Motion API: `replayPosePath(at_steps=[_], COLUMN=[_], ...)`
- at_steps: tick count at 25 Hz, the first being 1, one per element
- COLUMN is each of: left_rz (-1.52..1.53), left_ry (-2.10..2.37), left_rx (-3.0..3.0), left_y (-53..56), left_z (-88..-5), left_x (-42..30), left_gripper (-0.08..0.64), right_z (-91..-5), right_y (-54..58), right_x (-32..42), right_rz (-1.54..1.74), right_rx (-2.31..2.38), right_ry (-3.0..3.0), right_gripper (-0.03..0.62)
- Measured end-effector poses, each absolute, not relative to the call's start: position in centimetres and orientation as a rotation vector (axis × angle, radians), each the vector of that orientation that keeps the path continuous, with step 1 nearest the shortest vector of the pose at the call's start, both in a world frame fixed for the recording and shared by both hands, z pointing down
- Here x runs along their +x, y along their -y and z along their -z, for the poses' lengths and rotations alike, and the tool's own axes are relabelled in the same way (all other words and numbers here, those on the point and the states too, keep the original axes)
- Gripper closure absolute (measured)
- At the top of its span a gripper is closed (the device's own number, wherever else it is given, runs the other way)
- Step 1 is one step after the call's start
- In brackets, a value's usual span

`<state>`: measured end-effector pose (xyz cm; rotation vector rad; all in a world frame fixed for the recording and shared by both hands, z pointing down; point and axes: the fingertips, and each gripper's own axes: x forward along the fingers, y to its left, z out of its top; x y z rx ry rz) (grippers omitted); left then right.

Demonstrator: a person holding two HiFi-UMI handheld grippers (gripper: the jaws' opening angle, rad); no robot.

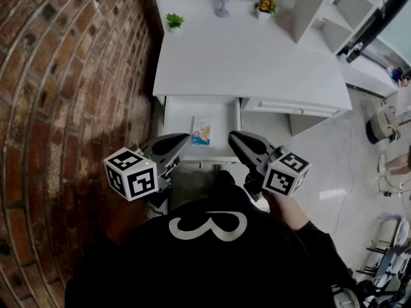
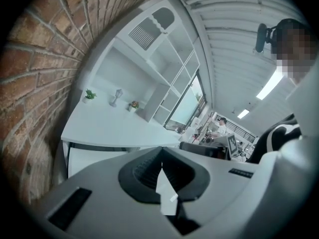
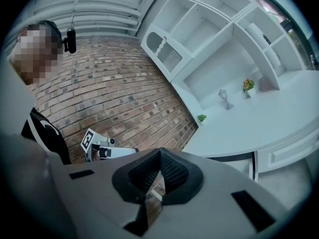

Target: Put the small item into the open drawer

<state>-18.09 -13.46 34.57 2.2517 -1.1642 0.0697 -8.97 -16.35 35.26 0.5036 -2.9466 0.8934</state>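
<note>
Your left gripper [image 1: 183,138] is closed tight: in its own view [image 2: 162,178] the two jaws meet and carry nothing, with only a thin pale sliver of background showing where they join. Your right gripper [image 1: 234,136] stands the same way in its view [image 3: 157,180], jaws together and empty, a narrow strip of brick showing through the seam. In the head view you hold both close to your body, side by side and apart from each other. Their tips are over the front edge of the open drawer [image 1: 176,117], and each marker cube [image 1: 131,173] points back toward you. The small item [image 1: 201,130], a flat blue-and-white card or booklet, lies on the drawer's floor about midway between its side walls and a little toward the front edge, touched by neither gripper. The drawer is pulled out from under the left end of the white desk [image 1: 257,63], beside the brick wall [image 1: 64,76]. A second drawer [image 1: 289,106] at the right end sits closed. Along the desk's back edge stand a green plant [image 1: 174,21] near the left corner, a grey ornament [image 1: 223,2] and a flowerpot [image 1: 264,6].
</note>
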Motion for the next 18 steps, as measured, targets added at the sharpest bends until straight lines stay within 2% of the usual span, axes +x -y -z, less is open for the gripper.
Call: replayPosePath(at_steps=[18], left_rz=[-0.067], left_ry=[1.204], left_rx=[2.231], left_y=[12.9], left_z=[-36.4], left_x=[-19.6], left_gripper=[0.555], right_z=[-37.9], right_y=[15.2], right_x=[-10.3], right_rz=[-0.788], right_rx=[0.487], right_ry=[2.887], right_gripper=[0.583])
